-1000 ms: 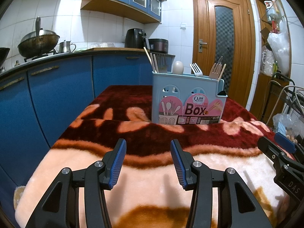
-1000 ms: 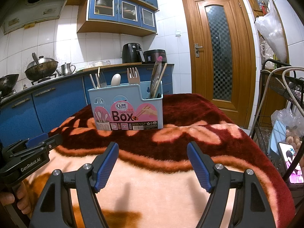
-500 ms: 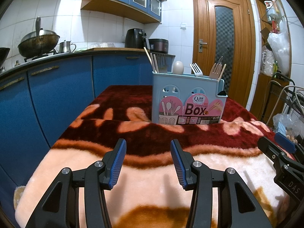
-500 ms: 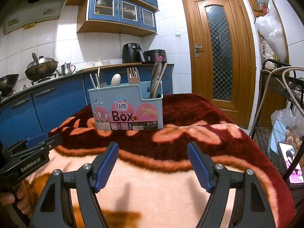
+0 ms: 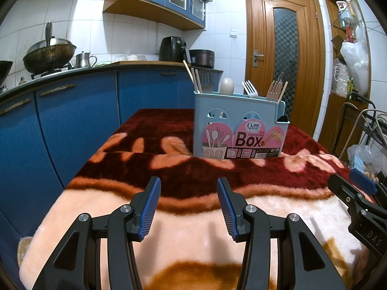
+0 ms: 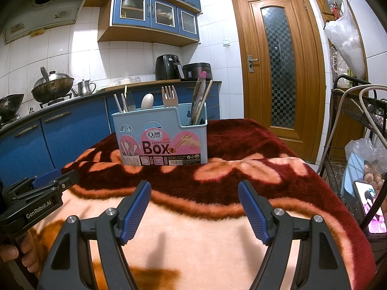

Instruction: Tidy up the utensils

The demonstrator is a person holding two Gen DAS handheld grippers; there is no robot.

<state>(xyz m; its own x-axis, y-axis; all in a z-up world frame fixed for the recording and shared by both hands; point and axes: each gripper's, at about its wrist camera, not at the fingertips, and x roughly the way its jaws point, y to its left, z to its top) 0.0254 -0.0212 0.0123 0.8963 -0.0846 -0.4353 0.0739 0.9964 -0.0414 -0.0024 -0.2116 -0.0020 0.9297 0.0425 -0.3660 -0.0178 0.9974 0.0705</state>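
Both grippers idle: left gripper (image 5: 187, 205) and right gripper (image 6: 194, 207) hovered with jaws apart, nothing between them. Utensils all stood in the blue chopsticks box (image 6: 160, 140) near the table's (image 6: 217, 241) far edge; sorting looked done.

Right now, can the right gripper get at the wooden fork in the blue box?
Probably yes. The right gripper is open and empty, with only bare blanket between it and the box. The wooden fork stands clear above the rim, tines up.
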